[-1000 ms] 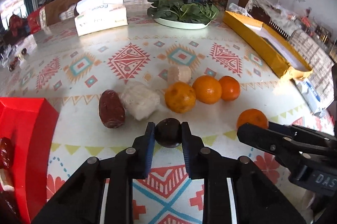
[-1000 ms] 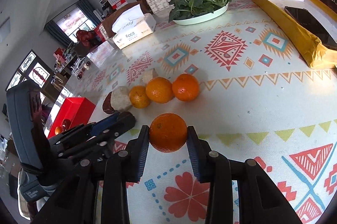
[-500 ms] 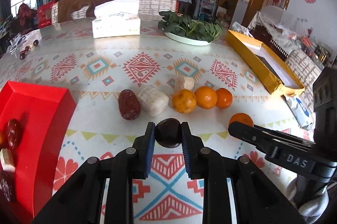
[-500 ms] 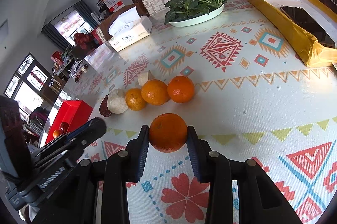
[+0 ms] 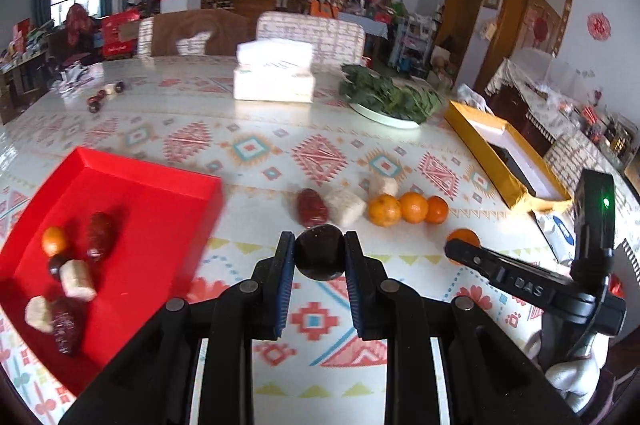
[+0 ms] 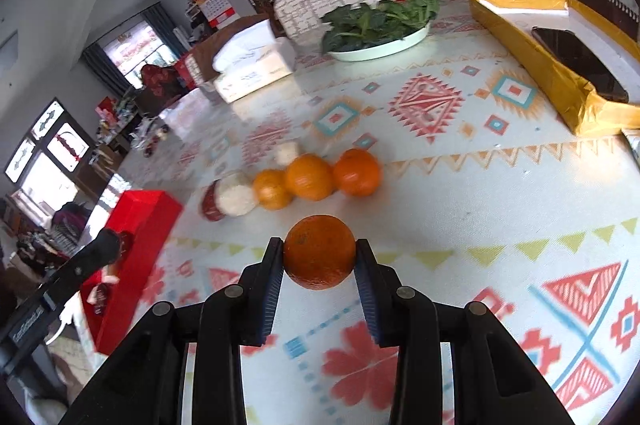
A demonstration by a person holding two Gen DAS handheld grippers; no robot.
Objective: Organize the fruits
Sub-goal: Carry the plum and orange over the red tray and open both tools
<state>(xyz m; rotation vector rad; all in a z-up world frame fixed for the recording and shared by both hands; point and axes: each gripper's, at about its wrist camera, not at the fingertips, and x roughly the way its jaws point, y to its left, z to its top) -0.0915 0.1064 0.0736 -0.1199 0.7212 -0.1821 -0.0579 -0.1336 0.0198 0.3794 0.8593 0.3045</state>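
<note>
Between the blue pads of the left claw (image 5: 320,256) sat a dark round fruit (image 5: 319,252), pinched from both sides and held above the patterned tabletop (image 5: 256,129). To its left lay the red tray (image 5: 152,209), which carried a small orange, two dark red dates, a dark round fruit and a couple of pale pieces (their exact kind was hard to tell). Beyond the claw, a row of loose items rested on the cloth: a red date (image 5: 311,207) touching a white lump (image 5: 345,205), then three oranges (image 5: 412,207) side by side, with another pale piece just behind them.

The right claw (image 6: 319,253) was clamped on an orange (image 6: 319,251), its fingers pressed against both sides of the fruit, which sat clear of the tabletop. From that view the same row of three oranges lay just beyond it, and the red tray stood well off to the left, with the other claw's black finger reaching over its near corner.

Farther back stood a tissue box (image 5: 274,77), a white plate of leafy greens (image 6: 378,25) and, along the right edge, a yellow box (image 6: 560,53) holding a dark phone.
</note>
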